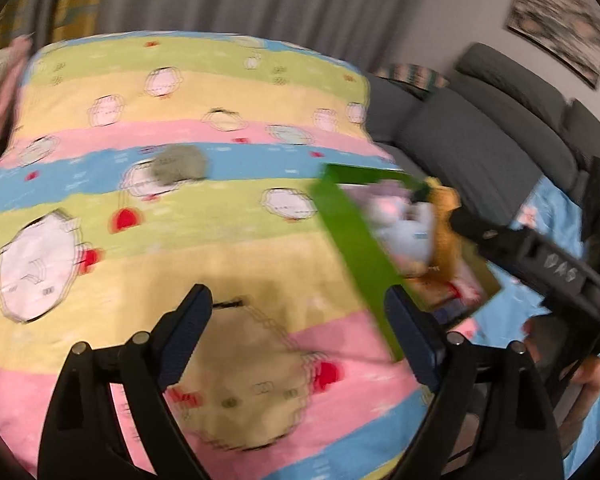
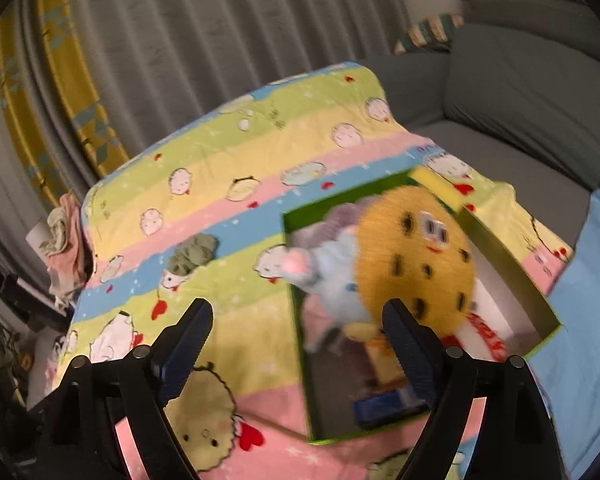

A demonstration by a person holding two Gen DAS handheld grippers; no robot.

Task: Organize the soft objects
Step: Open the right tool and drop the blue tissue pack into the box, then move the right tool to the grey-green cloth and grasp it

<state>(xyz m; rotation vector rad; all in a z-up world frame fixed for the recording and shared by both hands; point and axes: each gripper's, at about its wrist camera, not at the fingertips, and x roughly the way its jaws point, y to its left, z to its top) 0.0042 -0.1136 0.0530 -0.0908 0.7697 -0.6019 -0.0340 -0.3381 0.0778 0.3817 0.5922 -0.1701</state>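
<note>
A green box lies on the striped cartoon blanket. It holds a round yellow plush with dark spots, a pale blue plush and other soft items. A small grey-green soft object lies on the blanket to the left of the box; it also shows in the left wrist view. My right gripper is open and empty above the box's near left side. My left gripper is open and empty over the blanket, left of the green box. The right gripper's body reaches over the box.
A grey sofa stands behind and right of the blanket. A light blue sheet lies at the right. A heap of pink and pale cloth sits at the blanket's left edge. Grey curtains hang behind.
</note>
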